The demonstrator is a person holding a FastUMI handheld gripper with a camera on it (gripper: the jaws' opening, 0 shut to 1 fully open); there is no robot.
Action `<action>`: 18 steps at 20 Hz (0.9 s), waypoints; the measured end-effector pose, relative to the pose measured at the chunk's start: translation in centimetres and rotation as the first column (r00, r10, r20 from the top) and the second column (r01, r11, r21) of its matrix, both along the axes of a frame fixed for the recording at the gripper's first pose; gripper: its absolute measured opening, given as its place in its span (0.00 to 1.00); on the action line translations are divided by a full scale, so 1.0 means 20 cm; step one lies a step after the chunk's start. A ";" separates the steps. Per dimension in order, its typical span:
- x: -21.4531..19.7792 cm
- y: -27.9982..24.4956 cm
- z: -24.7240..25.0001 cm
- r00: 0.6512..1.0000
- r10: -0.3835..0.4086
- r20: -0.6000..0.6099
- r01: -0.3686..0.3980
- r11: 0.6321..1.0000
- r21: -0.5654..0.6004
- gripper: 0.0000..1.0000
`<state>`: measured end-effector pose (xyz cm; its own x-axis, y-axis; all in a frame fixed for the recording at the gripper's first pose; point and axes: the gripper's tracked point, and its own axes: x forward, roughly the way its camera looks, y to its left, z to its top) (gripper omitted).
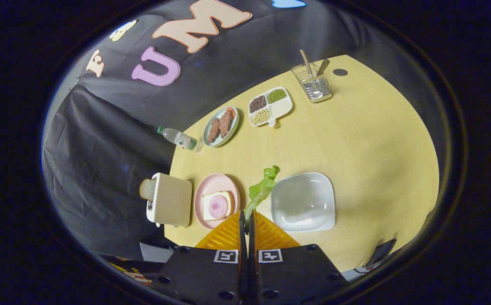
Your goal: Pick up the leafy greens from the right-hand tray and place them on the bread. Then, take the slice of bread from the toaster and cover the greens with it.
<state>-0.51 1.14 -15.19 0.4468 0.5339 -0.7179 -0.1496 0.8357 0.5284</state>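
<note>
My gripper [246, 216] is shut on the stem end of a green lettuce leaf [262, 188], which hangs out ahead of the fingertips, high above the table. Below and to the left lies a pink plate [205, 188] with a slice of bread [209, 206] topped by a round of ham [218, 206]. Left of that plate stands a cream toaster [170, 200] with a bread slice [147, 189] sticking out of its slot. Right of the leaf sits a white square tray [304, 201] with nothing in it.
Farther back on the yellow table [368, 140] are a plate of sausages [221, 126], a lying water bottle [179, 138], a divided dish of beans [270, 106] and a wire cutlery holder [314, 80]. A dark phone [381, 252] lies near the right front edge.
</note>
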 end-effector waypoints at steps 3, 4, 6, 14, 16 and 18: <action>-0.02 0.17 0.08 1.000 0.010 0.005 -0.010 0.999 0.044 0.04; -0.02 0.22 0.10 1.000 0.018 0.004 -0.018 0.998 0.054 0.03; -0.04 0.35 0.11 0.999 0.043 -0.010 -0.042 0.996 0.079 0.03; -0.16 0.95 0.04 0.980 0.196 -0.034 -0.190 0.972 0.137 0.03; -0.17 1.05 -0.01 0.974 0.223 -0.045 -0.216 0.968 0.130 0.03; -0.18 1.10 -0.10 0.968 0.241 -0.064 -0.234 0.967 0.103 0.03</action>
<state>-4.16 23.09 -17.11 0.2458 0.6850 -0.6858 -0.2944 0.7269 0.6205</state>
